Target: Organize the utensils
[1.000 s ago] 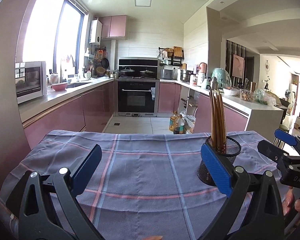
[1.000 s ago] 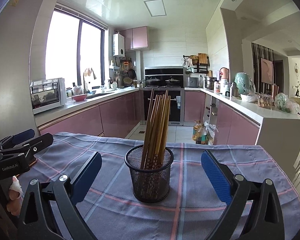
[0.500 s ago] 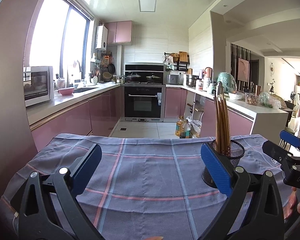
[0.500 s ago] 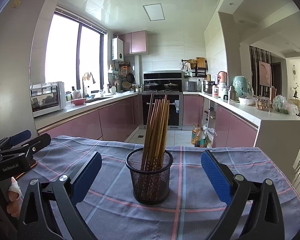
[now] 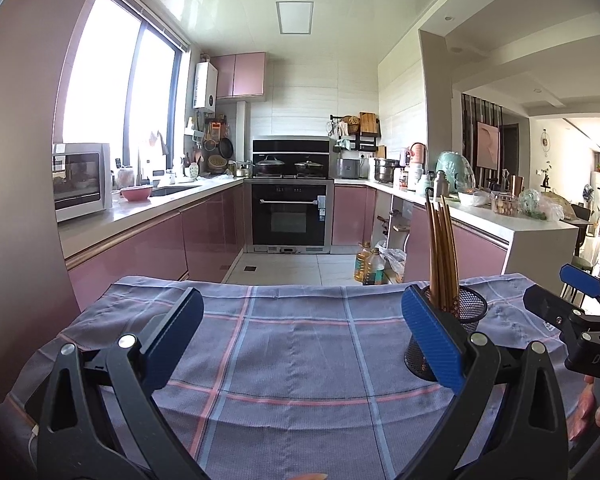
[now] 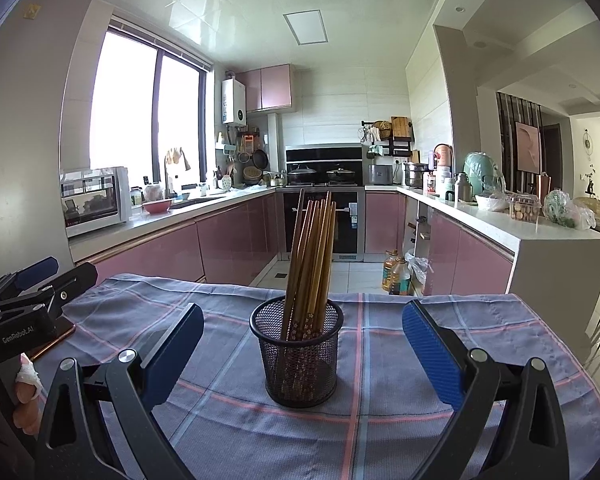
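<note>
A: Where are the utensils now?

B: The bundle of long brown wooden chopsticks (image 6: 311,264) stands in the black wire-mesh cup (image 6: 298,354), on the worktop under the grey-blue checked cloth (image 6: 440,344). The sticks are nearly upright, their long axis only a little tilted, and their tips fan out above the rim.

A: And which way from your grippers?

B: From my right gripper (image 6: 300,354) the cup is straight ahead and centred between the two blue pads, but a bit beyond them, not yet between them. From my left gripper (image 5: 300,338) the same cup (image 5: 462,320) is far to the right side, partly hidden behind my right-side pad. So I judge the right hand is better placed.

A: Do the grippers hold anything?

B: No. Both have their jaws spread wide and nothing is between them.

A: What does the next move need?

B: I think the right gripper should go forward and a little up, to take the sticks at their upper part. If it goes low, a pad may push the light cup and tip it.
</note>
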`<state>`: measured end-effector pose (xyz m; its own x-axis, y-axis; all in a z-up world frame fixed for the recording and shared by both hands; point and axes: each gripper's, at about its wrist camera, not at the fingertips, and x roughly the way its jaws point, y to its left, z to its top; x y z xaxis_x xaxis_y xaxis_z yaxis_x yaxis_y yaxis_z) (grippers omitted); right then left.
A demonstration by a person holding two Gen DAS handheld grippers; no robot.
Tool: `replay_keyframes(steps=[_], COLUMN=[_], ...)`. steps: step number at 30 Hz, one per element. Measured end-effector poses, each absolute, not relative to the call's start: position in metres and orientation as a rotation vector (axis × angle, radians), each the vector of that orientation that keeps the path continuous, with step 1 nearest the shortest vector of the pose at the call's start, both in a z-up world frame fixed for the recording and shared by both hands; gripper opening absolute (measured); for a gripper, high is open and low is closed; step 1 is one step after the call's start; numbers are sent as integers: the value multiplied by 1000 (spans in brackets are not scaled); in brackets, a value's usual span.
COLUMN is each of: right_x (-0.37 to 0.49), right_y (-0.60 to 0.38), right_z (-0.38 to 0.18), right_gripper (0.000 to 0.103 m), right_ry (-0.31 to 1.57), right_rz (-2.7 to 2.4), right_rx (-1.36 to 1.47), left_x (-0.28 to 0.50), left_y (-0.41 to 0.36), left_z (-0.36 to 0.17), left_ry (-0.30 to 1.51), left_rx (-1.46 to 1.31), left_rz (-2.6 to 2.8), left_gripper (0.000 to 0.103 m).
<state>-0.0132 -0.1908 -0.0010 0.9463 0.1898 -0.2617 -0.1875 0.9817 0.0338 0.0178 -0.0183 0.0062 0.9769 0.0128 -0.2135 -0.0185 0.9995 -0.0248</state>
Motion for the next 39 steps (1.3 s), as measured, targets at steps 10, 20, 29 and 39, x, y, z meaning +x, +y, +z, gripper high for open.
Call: replay_keyframes(steps=[10, 20, 29, 39], right_x=[-13, -13, -10, -10], right_y=[-191, -191, -190, -191], right_z=[-2, -2, -2, -3], right_gripper=[96, 96, 96, 96], right_ry=[272, 270, 273, 273], right_rz=[193, 195, 198, 201], right_rx=[10, 14, 15, 18], left_x=[17, 17, 17, 17], left_y=[-20, -20, -22, -24], left_z=[6, 6, 7, 7], left_ry=[214, 213, 214, 211], left_rx=[-27, -27, -31, -20], left_rz=[12, 12, 10, 19], left_gripper=[98, 98, 98, 98])
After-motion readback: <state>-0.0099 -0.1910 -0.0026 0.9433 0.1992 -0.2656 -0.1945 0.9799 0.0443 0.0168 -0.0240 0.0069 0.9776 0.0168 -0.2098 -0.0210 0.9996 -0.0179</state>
